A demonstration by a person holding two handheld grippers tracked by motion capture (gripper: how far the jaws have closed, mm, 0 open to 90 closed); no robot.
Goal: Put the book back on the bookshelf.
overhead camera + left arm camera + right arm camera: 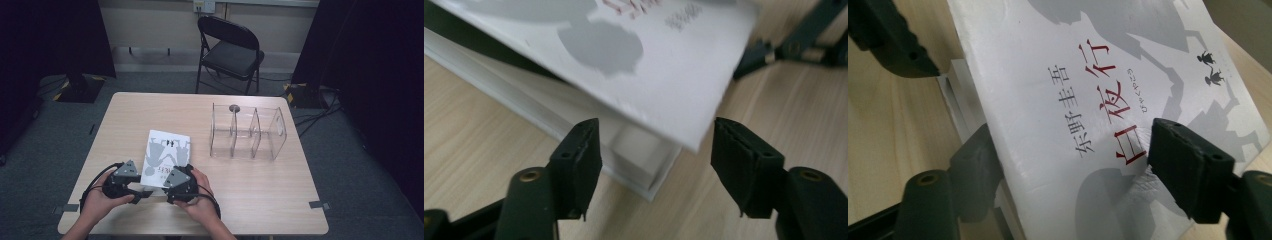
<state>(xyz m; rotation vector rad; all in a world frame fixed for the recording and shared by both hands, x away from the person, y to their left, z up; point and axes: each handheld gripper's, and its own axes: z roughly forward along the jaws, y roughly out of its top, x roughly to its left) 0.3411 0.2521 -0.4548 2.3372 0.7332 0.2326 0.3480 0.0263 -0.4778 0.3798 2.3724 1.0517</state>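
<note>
clear divided organizer (247,132), folding chair (230,50), wooden table (260,200)

Both forearms come in from the bottom edge, hands close together low over the near side of the table. The left gripper (142,194) has its jaws gaping apart. The right gripper (1068,165) sits just beside it, one jaw slid under the book's cover (1058,100), the other on top.

You've got a white paperback book (1058,100) with a slightly glossy paper cover, a light matt wood-grain table (250,190), a clear glossy plastic organiser (247,132), and matt black ribbed fingers (579,155).
</note>
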